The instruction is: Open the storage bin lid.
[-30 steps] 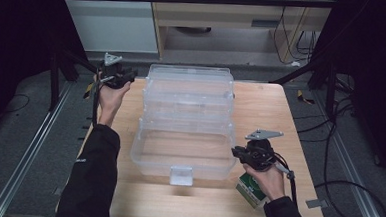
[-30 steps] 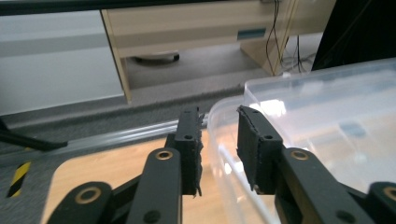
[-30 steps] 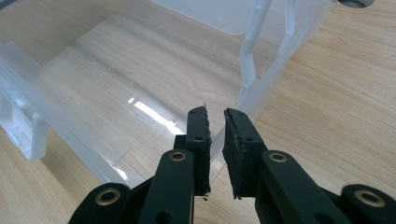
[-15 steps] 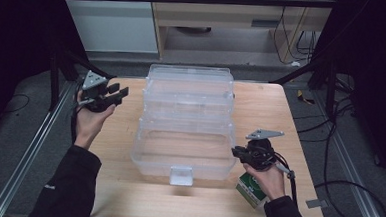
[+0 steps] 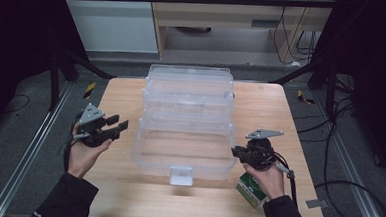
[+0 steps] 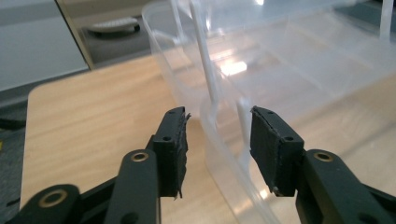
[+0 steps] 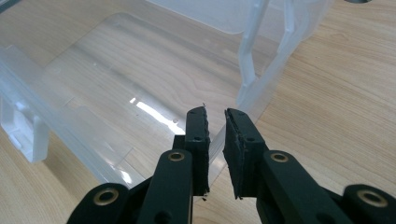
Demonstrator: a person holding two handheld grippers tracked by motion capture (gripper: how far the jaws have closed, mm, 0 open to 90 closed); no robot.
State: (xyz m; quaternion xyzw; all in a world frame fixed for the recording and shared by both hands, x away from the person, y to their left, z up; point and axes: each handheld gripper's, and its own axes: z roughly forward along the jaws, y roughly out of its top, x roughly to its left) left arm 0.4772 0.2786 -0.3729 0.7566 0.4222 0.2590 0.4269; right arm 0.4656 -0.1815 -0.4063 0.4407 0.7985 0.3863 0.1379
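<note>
Now my right tongs (image 7: 215, 116) clamp the clear box (image 5: 185, 123) wall; my left tongs (image 6: 217, 135), just opened, straddle its edge untouching.

A clear plastic box (image 5: 184, 133) stood open in the middle of the bench (image 5: 121, 100), its stepped trays spread toward the back, a small latch on its near wall.

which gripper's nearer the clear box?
Right. The right gripper is clamped on the clear box rim at its near right corner; the left gripper hangs open just off its left wall.
</note>
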